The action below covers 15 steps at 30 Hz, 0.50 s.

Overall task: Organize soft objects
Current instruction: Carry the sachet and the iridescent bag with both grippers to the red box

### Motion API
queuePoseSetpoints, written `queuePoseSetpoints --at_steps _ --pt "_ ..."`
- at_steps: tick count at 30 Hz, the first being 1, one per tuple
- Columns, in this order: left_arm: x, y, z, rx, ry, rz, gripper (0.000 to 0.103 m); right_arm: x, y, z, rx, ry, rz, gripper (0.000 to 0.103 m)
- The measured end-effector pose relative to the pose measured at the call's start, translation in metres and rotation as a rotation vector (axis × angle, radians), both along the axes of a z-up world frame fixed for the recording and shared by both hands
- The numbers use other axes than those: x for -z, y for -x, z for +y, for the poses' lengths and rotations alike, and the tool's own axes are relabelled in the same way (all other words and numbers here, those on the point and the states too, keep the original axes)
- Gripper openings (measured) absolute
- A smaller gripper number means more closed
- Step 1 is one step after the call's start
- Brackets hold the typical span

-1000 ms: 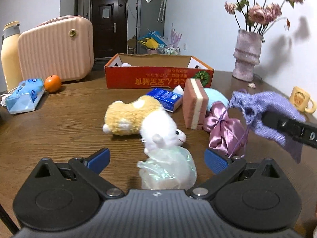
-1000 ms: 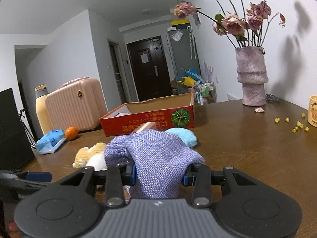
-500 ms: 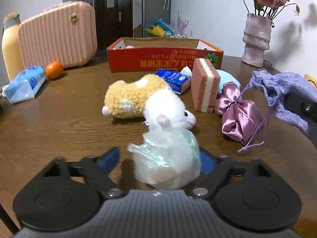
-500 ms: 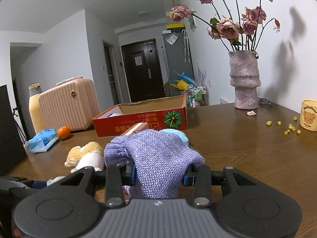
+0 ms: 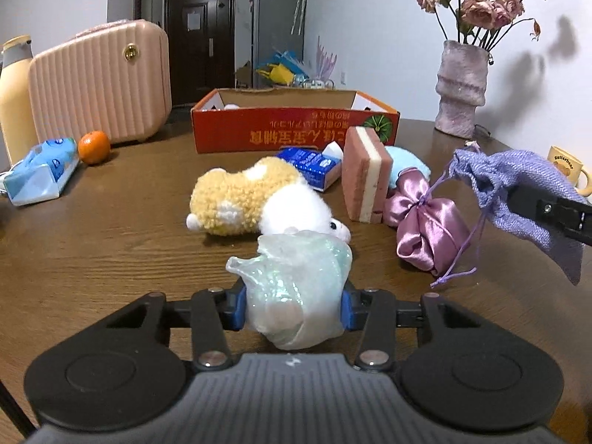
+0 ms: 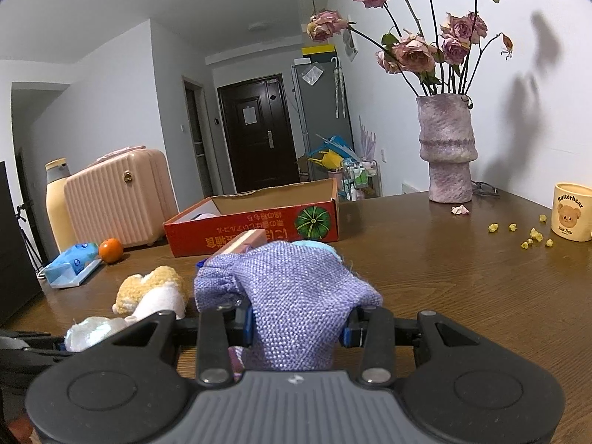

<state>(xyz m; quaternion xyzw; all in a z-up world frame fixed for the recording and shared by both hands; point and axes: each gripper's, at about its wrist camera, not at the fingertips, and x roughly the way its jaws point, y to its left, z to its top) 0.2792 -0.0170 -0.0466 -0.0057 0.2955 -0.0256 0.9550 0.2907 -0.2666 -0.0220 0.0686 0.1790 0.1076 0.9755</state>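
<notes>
Both tools loaded, most of the pile not sorted yet

The left tool [image 5: 292, 309] is closing its blue pads on a crinkly, pearly-white plastic pouch [image 5: 294, 285] sitting right between its fingers, pads already touching both sides. The right tool [image 6: 298, 327] is clamped nearly shut on a lilac woven drawstring bag [image 6: 292, 296] that bulges up between its jaws. My guess is we're early on: just ahead of the left tool on the brown wooden counter [image 5: 111, 229] lie a tan-and-white plush toy [image 5: 259, 199], a pink-and-cream sponge block [image 5: 364, 174], a shiny mauve satin pouch [image 5: 425, 227] and a pale blue soft thing [image 5: 407, 159]. Further ahead is the red cardboard box [image 5: 292, 129], probably the drop spot, with only a bit of white showing inside.
</notes>
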Motion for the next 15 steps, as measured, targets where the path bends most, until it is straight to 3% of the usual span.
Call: queuePoseSetpoints --at_steps 15 --pt "-0.024 0.017 0.010 -0.024 0.013 -0.119 0.045 -0.003 0.002 0.004 -0.030 0.019 -0.015 0.039"
